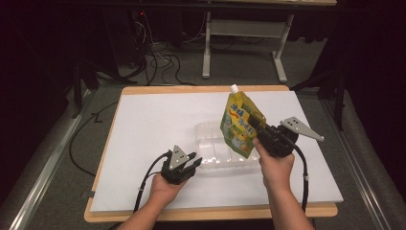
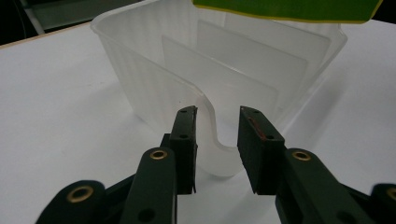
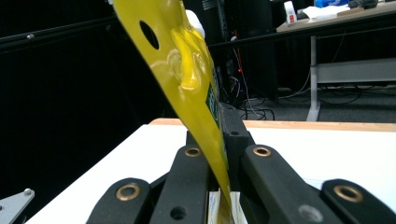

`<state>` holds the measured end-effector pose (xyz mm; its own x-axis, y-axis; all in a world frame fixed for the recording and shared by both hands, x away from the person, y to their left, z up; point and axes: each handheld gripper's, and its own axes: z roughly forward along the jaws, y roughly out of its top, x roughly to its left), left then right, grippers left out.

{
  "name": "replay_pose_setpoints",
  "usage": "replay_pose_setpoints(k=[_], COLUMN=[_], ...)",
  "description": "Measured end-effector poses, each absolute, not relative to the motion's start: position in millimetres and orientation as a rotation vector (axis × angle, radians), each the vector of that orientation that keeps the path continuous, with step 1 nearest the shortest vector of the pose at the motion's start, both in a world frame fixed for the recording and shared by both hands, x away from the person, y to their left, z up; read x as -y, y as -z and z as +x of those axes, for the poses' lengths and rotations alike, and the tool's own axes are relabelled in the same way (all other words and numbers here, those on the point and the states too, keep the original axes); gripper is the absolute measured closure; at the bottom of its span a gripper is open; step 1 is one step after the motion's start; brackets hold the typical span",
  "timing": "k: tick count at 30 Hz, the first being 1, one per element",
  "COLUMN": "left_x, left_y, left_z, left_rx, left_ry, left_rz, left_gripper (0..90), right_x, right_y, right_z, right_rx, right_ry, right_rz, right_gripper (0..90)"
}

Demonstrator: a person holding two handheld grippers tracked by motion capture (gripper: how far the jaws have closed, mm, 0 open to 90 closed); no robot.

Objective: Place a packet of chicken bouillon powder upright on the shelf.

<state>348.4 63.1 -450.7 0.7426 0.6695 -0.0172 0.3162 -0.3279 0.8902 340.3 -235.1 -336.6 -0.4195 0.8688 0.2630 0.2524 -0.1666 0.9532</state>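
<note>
Up above the table (image 1: 143, 143), the right gripper (image 1: 255, 125) holds a yellow-green pouch (image 1: 239, 125) in the air, its white cap (image 1: 234, 88) uppermost and the whole pack leaning a little to one side. In the right gripper view the pouch (image 3: 196, 93) runs edge-on between the two black jaws, which are closed tight on its seam; a round hole (image 3: 149, 34) is punched near its upper corner. The pouch hangs over the right part of a clear plastic tray (image 1: 215, 146), which sits near the middle of the white tabletop, and its lower edge appears to be just clear of the tray, though the high view is too soft to be sure. The left gripper (image 1: 190, 162) is low at the tray's near left end. In the left gripper view its jaws are parted and straddle the tray (image 2: 154, 88) wall at a curved notch in the rim: one jaw lies close against the outside of the wall, the other stands apart from it on the inside, so nothing is clamped. Upright dividers (image 2: 261, 60) split the tray into compartments, and the bottom edge of the pouch (image 2: 289, 9) shows above the far wall. A hand (image 1: 276, 167) grips the right tool from below, its grey plate (image 1: 300, 128) sticking out to the right.
</note>
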Motion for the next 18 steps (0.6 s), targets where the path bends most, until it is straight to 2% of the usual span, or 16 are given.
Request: replay_pose_setpoints(k=[4,12,18], left_x=[-62,-61,-59], left_y=[452,456,457], left_z=[349,355,357], left_rx=[-0.757,-0.781,-0.783], left_ry=[-0.443,-0.453,-0.459], left_rz=[1.935,1.937,1.937], left_gripper=[66.7,57.3,55.5], right_x=[225,205,197], right_y=[340,347,352], right_z=[344,352,353], right_rx=[-1.597,-1.576,-1.535], right_ry=[-1.631,-1.612,-1.599], right_rz=[1.301,1.324,1.341], right_gripper=[90.0,90.0,90.0])
